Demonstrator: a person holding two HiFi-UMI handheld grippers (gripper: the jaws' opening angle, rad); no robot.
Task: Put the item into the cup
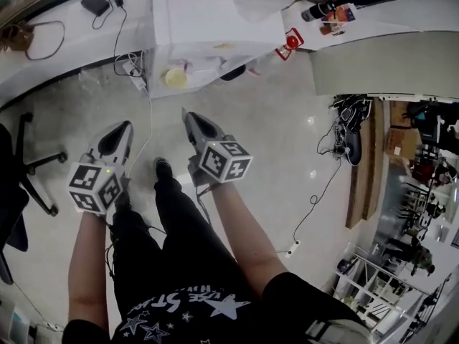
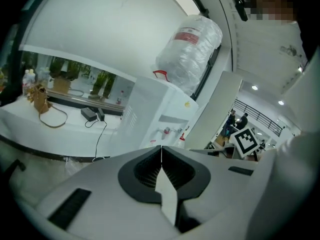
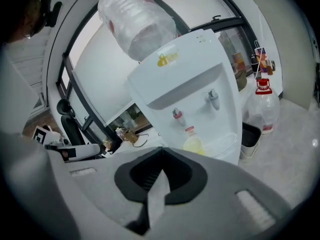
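Observation:
A yellow cup [image 1: 176, 77] [image 3: 193, 145] stands on the drip tray of a white water dispenser [image 1: 215, 20] [image 3: 185, 84] [image 2: 160, 119] right ahead of me. My left gripper [image 1: 126, 124] [image 2: 161, 147] points at the floor short of the dispenser, its jaws pressed together with nothing between them. To its right, my right gripper [image 1: 185, 112] [image 3: 161, 149] also points toward the dispenser, shut and empty, with the cup just beyond its tip. I see no loose item to go with the cup.
A big water bottle [image 3: 135, 19] [image 2: 190, 51] tops the dispenser. A red-capped jug [image 3: 262, 109] and a black bin [image 3: 250, 136] stand to its right. A power strip [image 1: 133, 70] with cables lies left of it; an office chair [image 1: 21, 170] is far left.

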